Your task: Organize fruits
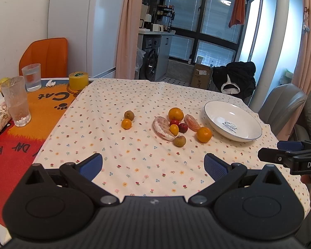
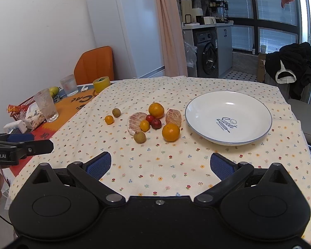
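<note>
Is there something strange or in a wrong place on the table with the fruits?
Nothing is spilled or broken. The white plate holds no fruit; all fruit lies loose on the tablecloth beside it. Two peeled pomelo pieces lie bare on the cloth.

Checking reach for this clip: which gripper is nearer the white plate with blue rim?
Right. The right gripper faces the white plate just ahead; the left gripper sits further left, facing the fruit.

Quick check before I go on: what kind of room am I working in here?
Most likely a home dining corner beside a kitchen: a cloth-covered table with fruit, a white fridge against the wall, and a washing machine under the counter behind.
</note>
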Demonstrator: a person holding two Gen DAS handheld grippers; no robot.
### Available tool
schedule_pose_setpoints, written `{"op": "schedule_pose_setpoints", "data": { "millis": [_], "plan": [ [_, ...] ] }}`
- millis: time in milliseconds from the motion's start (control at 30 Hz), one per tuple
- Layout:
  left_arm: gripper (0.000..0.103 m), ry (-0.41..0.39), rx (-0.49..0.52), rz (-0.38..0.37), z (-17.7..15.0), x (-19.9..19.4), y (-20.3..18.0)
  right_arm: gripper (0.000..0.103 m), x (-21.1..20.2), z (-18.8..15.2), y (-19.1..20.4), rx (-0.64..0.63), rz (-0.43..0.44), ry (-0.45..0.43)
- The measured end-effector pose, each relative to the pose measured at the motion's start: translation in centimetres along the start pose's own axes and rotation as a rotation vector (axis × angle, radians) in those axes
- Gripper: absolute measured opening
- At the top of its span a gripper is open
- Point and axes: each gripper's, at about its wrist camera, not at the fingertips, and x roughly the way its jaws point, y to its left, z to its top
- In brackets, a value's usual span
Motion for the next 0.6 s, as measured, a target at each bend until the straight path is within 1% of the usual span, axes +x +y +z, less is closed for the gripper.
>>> {"op": "schedule_pose_setpoints", "data": {
  "millis": [167, 333, 467, 533, 600],
  "plan": [
    [0.103, 0.001, -0.003, -0.009, 0.1, 0.4, -0.3, 0.103, 0.4, 0.0, -0.1, 0.007, -0.005, 0.002],
    [0.103, 0.000, 0.002, -0.010, 0.3, 1.0, -0.7, 0.103, 0.8, 0.1, -0.9, 0.020, 0.009, 0.002],
    [0.103, 0.002, 0.002, -0.012, 0.4, 1.6, -0.9, 0.103, 1.4, 0.2, -1.4, 0.034, 0.007, 0.019],
    [0.103, 0.005, 0.001, -0.012, 0.5, 2.0, -0.9, 0.103, 1.7, 0.1, -1.6, 0.030, 0.025, 0.024],
    [0.103, 0.007, 0.000, -0.011, 0.5, 2.4, -0.9, 0.103, 1.8, 0.1, -1.9, 0.031, 0.053, 0.008]
  ]
}}
